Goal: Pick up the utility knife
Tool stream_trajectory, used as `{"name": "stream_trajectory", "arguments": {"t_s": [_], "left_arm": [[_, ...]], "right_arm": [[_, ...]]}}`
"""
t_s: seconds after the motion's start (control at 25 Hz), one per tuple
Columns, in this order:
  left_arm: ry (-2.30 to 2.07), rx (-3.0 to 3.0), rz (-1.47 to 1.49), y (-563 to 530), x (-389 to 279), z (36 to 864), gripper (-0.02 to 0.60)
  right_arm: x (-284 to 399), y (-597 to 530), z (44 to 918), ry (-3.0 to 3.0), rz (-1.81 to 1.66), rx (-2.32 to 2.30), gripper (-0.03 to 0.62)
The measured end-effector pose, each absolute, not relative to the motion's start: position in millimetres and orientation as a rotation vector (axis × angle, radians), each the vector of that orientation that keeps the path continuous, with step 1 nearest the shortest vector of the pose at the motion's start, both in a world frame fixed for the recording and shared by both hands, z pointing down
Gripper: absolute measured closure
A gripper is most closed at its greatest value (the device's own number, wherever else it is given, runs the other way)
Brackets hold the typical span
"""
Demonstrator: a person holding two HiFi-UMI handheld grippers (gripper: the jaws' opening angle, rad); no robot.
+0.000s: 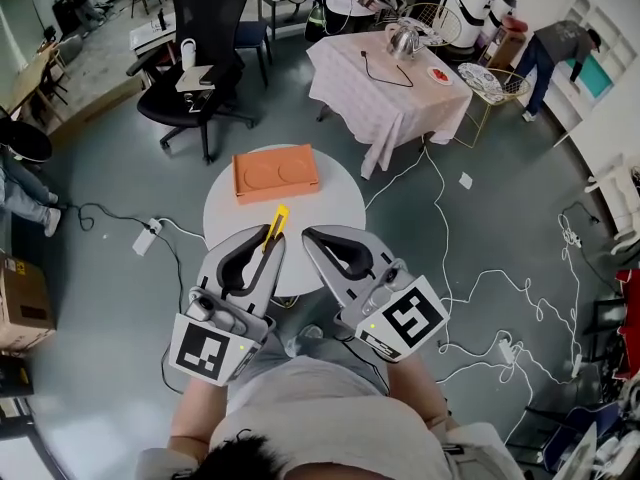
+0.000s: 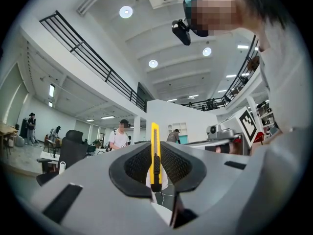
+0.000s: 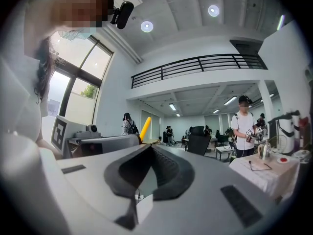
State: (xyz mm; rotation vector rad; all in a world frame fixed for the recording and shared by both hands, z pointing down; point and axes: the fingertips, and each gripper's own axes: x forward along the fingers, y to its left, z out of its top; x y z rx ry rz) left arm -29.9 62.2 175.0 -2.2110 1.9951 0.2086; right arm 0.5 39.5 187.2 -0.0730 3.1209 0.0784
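Note:
The yellow utility knife [image 1: 276, 224] is clamped upright between the jaws of my left gripper [image 1: 270, 242], its tip poking out beyond them. In the left gripper view the knife [image 2: 154, 136] stands straight up, black slider facing the camera, with the left gripper [image 2: 155, 161] shut on its lower half. My right gripper [image 1: 308, 236] is just to the right, shut with nothing in it. In the right gripper view the right gripper [image 3: 149, 150] is shut, and the knife's yellow tip [image 3: 145, 127] shows at the left. Both grippers are raised above the table.
A round white table [image 1: 340, 206] below the grippers carries an orange tray [image 1: 276, 173]. Behind it are a black office chair [image 1: 200, 38] and a cloth-covered table [image 1: 385, 88]. White cables [image 1: 470, 288] trail over the floor at the right. A cardboard box [image 1: 20, 303] sits at the far left.

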Motion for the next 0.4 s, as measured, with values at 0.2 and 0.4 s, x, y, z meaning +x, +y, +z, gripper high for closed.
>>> {"name": "stream_trajectory", "arguments": {"t_s": [0.2,0.4], "left_arm": [[1.989,-2.205,0.202,73,-28,173,0.519],[1.977,-2.199,0.2,91,-29,171,0.52]], "right_arm": [[3,50,187,3.113,0.079,-0.074,0.586],[1,69,184,3.102,0.093,-0.079,0.586]]}}
